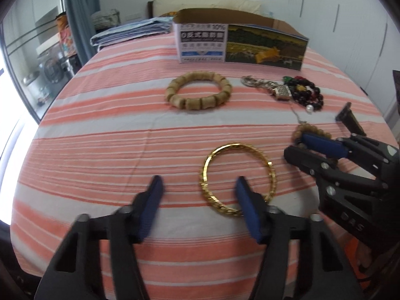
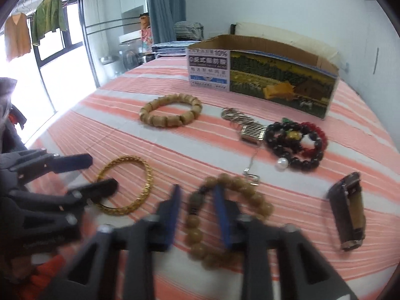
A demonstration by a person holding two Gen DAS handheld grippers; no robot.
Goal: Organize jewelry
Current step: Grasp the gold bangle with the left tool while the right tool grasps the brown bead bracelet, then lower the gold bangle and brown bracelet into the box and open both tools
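Gold bangle [image 1: 237, 178] lies flat on the striped bedsheet [image 1: 100, 150], on our side of the cardboard box [image 1: 241, 42], near edge of the layout. Our left gripper [image 1: 200, 192] is spread wide and empty: right finger sits inside the ring, left finger outside, so the bangle's left rim falls between the pads. Our right gripper [image 2: 198, 200] is released too, straddling one arc of the tan bead bracelet [image 2: 225, 215], just right of the bangle. Each hand is nearest its own piece. We judge closing on the rims comes next; box is well beyond both.
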